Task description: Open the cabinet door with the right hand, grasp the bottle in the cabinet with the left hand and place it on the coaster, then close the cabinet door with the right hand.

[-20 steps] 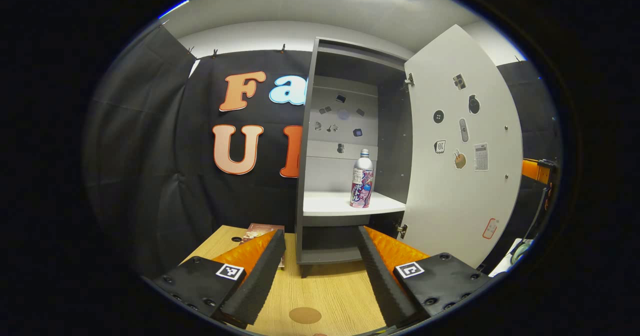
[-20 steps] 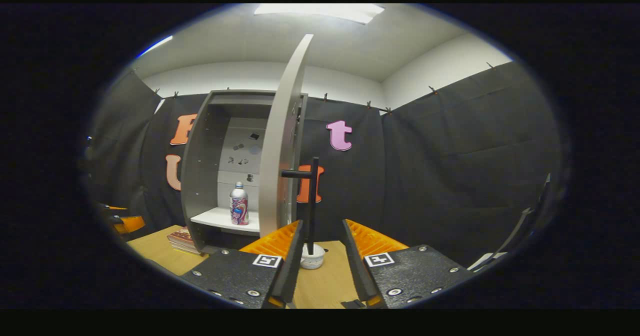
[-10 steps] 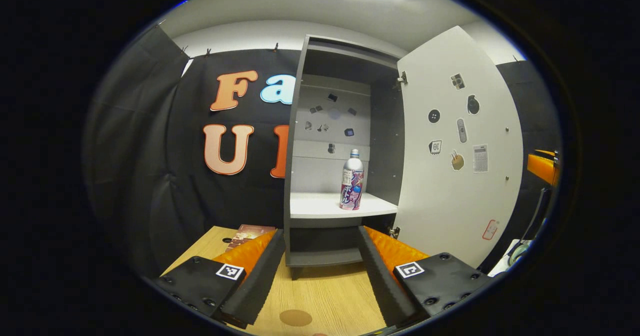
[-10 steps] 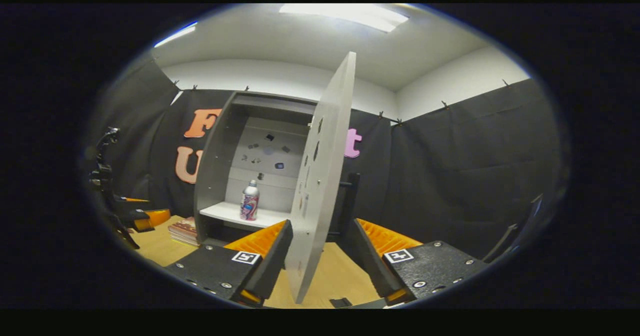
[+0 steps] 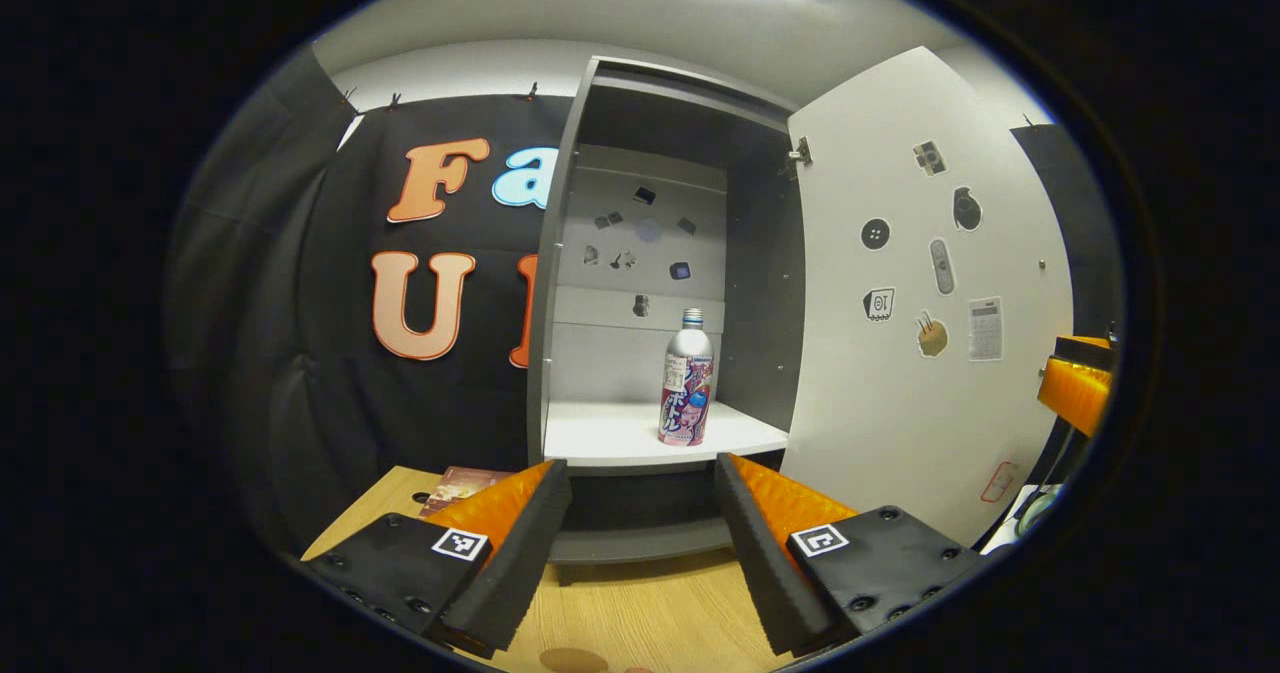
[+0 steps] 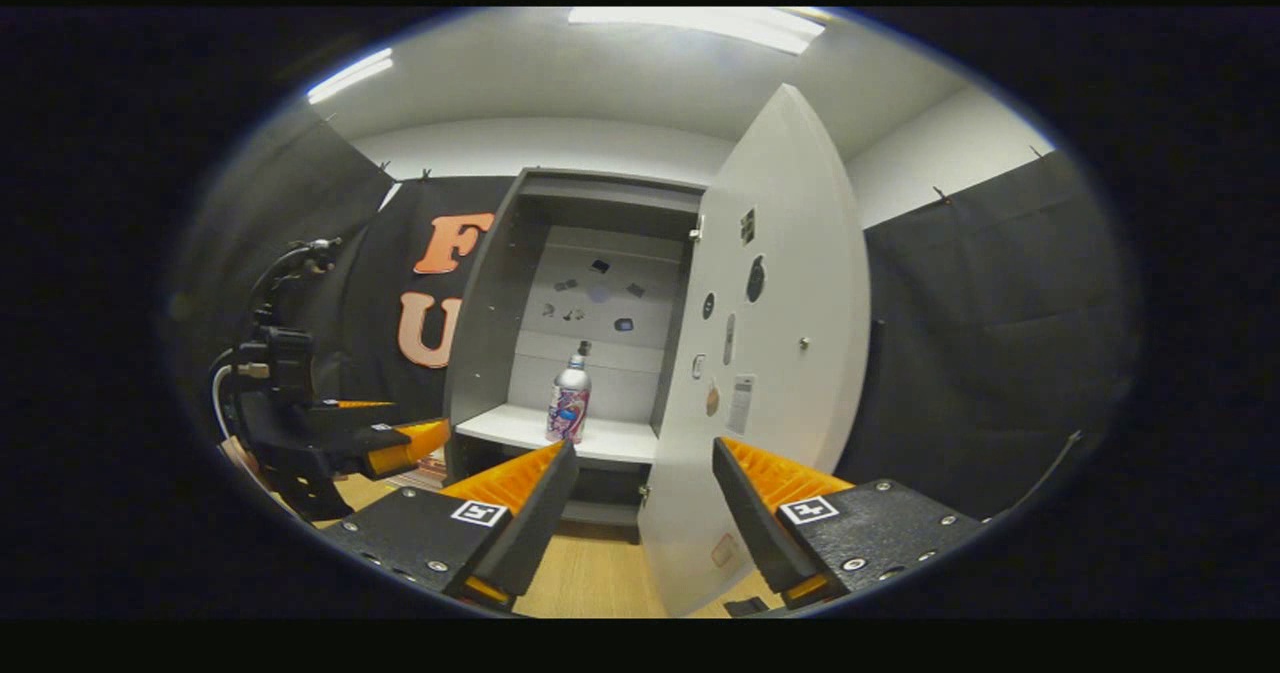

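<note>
**Cabinet access: open lane from the front**

Door (image 5: pixel 930 293) swung wide at 3 o'clock of the opening, walling off that side. Shelf (image 5: pixel 640 433) bare around the bottle (image 5: pixel 686 381), free room at its 9 o'clock. Left gripper (image 5: pixel 640 543) spread wide, nothing between it and the shelf.

A: Left gripper (image 5: pixel 640 498), left gripper view: fingers enter from the bottom of the frame, spread well apart, nothing between them, tips at lower centre.

B: Right gripper (image 6: pixel 640 473), right gripper view: same pose, jaws wide, tips at lower centre, gap empty of any contact.

A: Right gripper view, left edge of frame: the left gripper (image 6: pixel 400 443) again, farther off, seen side-on, pointing right. Its jaw spacing cannot be judged from that angle.
</note>
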`<act>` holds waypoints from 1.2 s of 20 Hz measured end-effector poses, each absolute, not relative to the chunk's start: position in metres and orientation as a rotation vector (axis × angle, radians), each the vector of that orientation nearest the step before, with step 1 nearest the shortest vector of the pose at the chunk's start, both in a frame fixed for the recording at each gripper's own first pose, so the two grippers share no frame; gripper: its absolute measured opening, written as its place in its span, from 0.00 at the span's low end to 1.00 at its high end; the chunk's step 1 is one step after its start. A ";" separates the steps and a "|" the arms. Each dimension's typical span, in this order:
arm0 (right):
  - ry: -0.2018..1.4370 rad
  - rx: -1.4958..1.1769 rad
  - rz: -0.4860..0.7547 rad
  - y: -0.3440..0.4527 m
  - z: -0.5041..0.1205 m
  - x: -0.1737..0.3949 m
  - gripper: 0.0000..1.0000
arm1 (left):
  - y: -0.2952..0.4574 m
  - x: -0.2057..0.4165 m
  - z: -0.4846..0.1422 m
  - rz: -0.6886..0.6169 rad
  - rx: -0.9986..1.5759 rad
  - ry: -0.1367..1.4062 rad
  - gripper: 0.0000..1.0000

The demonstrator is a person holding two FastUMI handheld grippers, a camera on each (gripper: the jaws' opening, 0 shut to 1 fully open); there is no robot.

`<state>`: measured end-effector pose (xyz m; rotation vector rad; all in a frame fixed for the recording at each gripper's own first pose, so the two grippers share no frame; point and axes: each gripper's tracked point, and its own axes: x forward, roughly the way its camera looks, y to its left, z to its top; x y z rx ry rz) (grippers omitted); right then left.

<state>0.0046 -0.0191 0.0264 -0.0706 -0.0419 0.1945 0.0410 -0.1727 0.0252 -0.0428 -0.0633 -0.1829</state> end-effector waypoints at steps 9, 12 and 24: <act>-0.045 -0.038 0.168 0.028 0.014 0.073 0.96 | -0.199 0.144 0.042 -0.316 -0.017 -0.109 0.94; -0.023 -0.021 0.142 0.034 0.008 0.087 0.95 | -0.222 0.173 0.043 -0.397 -0.018 -0.107 0.95; -0.008 -0.015 0.180 0.031 -0.005 0.109 0.95 | -0.277 0.258 0.041 -0.417 -0.011 -0.110 0.94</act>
